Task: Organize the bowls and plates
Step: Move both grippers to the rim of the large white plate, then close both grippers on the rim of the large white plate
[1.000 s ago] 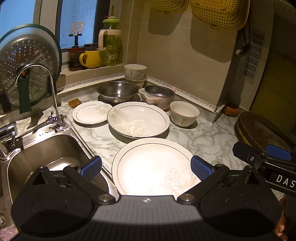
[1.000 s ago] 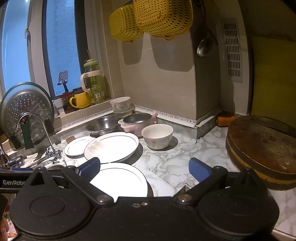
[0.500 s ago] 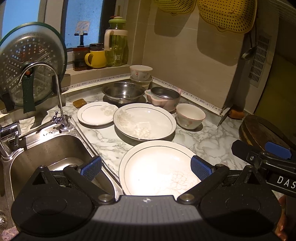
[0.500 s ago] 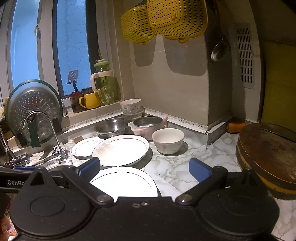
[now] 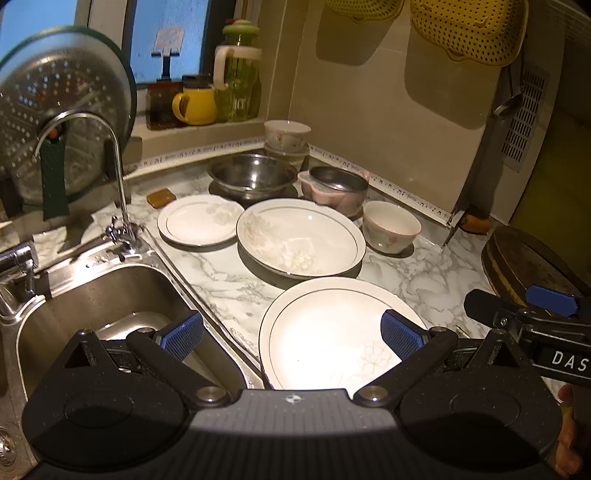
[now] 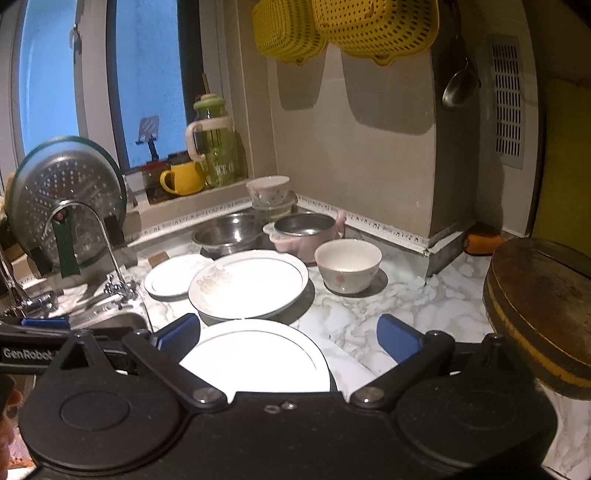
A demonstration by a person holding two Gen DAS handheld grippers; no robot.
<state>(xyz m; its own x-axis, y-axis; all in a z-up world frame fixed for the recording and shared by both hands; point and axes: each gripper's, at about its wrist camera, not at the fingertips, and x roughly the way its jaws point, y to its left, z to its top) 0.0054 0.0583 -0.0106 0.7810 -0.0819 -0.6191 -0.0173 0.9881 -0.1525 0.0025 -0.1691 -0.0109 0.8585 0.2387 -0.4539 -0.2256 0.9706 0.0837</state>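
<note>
On the marble counter a large white plate lies nearest me. Behind it lie a deep white plate and a small plate. A white floral bowl stands to the right. A steel bowl, a pink pot and stacked small bowls stand at the back. My left gripper is open and empty above the near plate's left edge. My right gripper is open and empty, and shows at the right of the left wrist view.
A steel sink with a tap lies left of the counter. A round wooden board stands at the right. Yellow colanders hang on the wall. A yellow mug and a green jar stand on the sill.
Both views have shifted: the dishes now sit further right in each frame, and lower in the right wrist view. Both grippers stay open and empty. No dish has moved.
</note>
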